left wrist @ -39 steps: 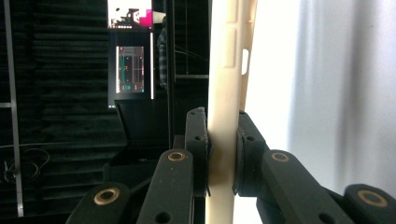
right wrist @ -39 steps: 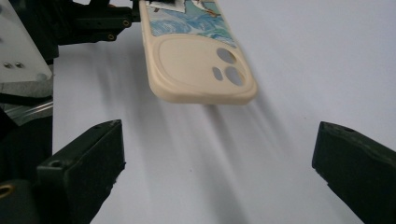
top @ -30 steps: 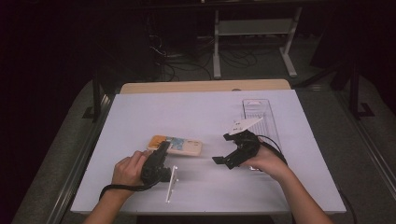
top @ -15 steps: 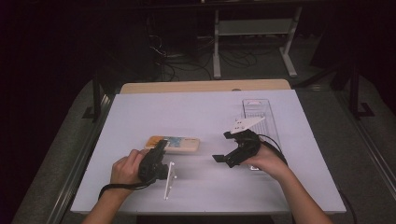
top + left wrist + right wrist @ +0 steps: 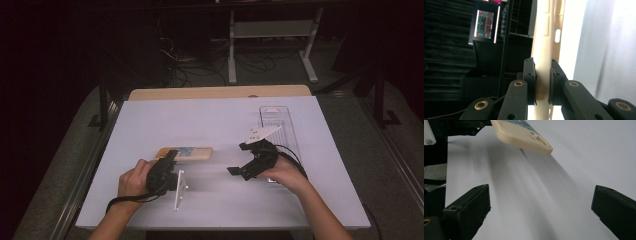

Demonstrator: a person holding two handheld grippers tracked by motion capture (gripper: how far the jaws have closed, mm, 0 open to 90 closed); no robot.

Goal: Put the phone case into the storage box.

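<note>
A cream phone case (image 5: 187, 152) with a coloured picture on its face sits low over the white table (image 5: 200, 120), left of centre. My left gripper (image 5: 169, 159) is shut on its near left end. In the left gripper view the two pads (image 5: 530, 80) press both faces of the case (image 5: 541, 50), seen edge-on. My right gripper (image 5: 237, 159) stands open a short way to the right, jaws pointing left at the case. In the right gripper view its jaws (image 5: 541, 195) are wide apart over bare table, the case (image 5: 524, 135) beyond them and apart from them.
A clear plastic tray (image 5: 277, 125) lies at the back right, just behind my right hand. A wooden strip (image 5: 215, 93) runs along the table's far edge. Beyond it are a metal stand (image 5: 270, 35) and loose cables on a dark floor.
</note>
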